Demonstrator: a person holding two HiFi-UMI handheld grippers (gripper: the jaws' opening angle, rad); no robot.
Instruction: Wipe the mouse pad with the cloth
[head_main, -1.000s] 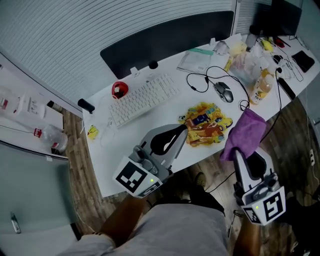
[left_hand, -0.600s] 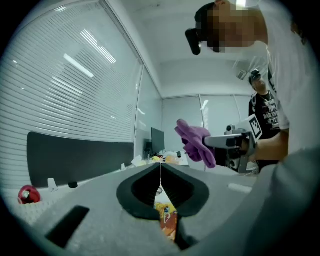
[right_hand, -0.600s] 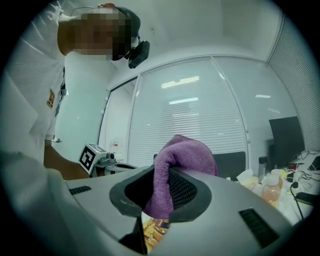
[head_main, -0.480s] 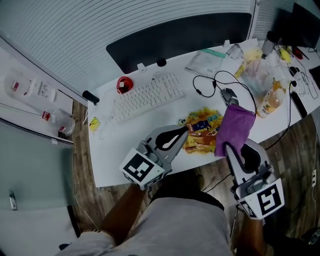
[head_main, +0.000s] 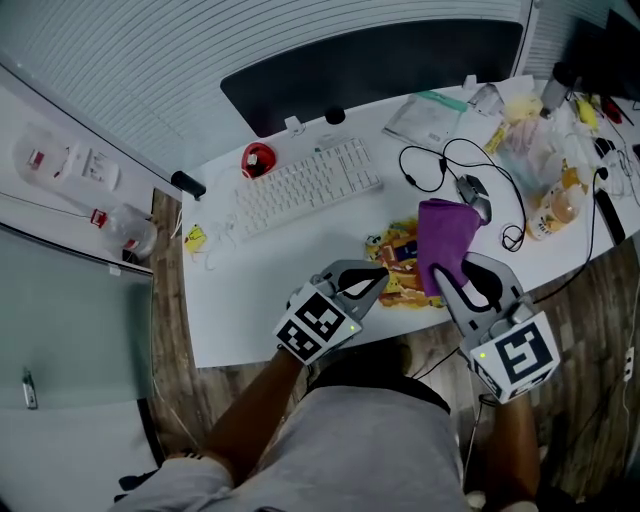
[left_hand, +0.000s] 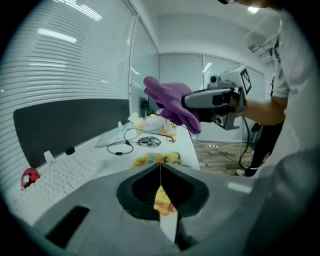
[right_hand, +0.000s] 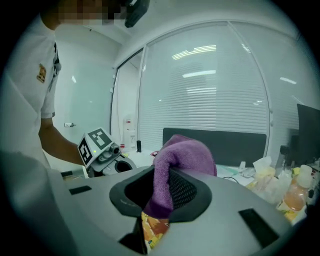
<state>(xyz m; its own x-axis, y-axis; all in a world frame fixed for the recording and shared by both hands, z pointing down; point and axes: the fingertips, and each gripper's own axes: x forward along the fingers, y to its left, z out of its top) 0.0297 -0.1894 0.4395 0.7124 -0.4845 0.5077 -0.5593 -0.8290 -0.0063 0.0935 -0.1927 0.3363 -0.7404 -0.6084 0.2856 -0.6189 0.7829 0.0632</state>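
Cloth (head_main: 447, 230) pinched in my right gripper (head_main: 448, 278), just above the mouse pad (head_main: 397, 250). Left gripper (head_main: 378, 275) has jaws together, empty. Wiping not started; next I'd lower and rub.

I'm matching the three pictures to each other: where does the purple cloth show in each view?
Head view: the cloth is right of centre, held by the right gripper above the desk's near edge.
Left gripper view: the cloth is upper middle, against the windows.
Right gripper view: the cloth is dead centre, clamped.
Shared landmark: the dark desk screen.
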